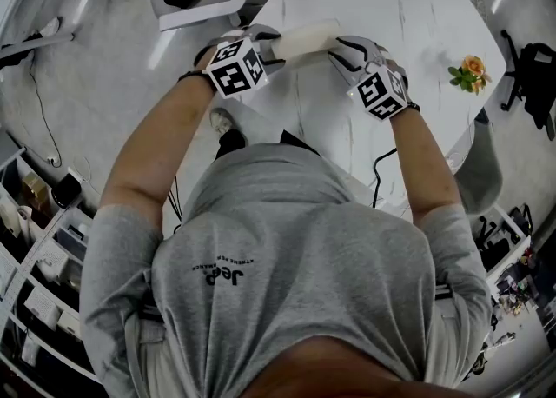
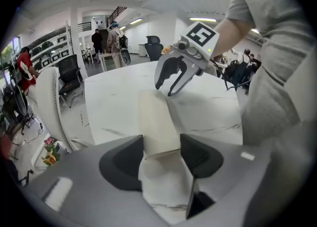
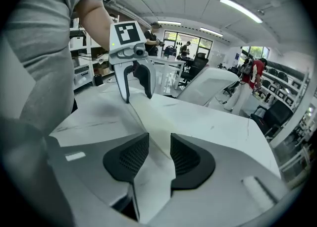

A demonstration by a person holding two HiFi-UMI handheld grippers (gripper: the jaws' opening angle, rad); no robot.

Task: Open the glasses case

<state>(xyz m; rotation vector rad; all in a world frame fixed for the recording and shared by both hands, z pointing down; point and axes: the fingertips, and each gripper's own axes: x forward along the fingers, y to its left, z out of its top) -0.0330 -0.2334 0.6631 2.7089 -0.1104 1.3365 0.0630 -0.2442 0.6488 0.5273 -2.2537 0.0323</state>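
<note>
**Both ends gripped, lid not yet lifted**

We've got the cream glasses case [image 1: 306, 39] stretched between our two grippers, over the near part of the white table [image 1: 417, 23]; whether it rests there we can't tell. The left gripper [image 2: 162, 156] is clamped on one end, pads against both sides. The right gripper [image 3: 159, 154] has the thinner far edge filling its narrow gap, and it looks pinched. The case seems closed, so we judge this the gripping step. Next, one side should hold steady while the other peels the lid along its seam.
</note>
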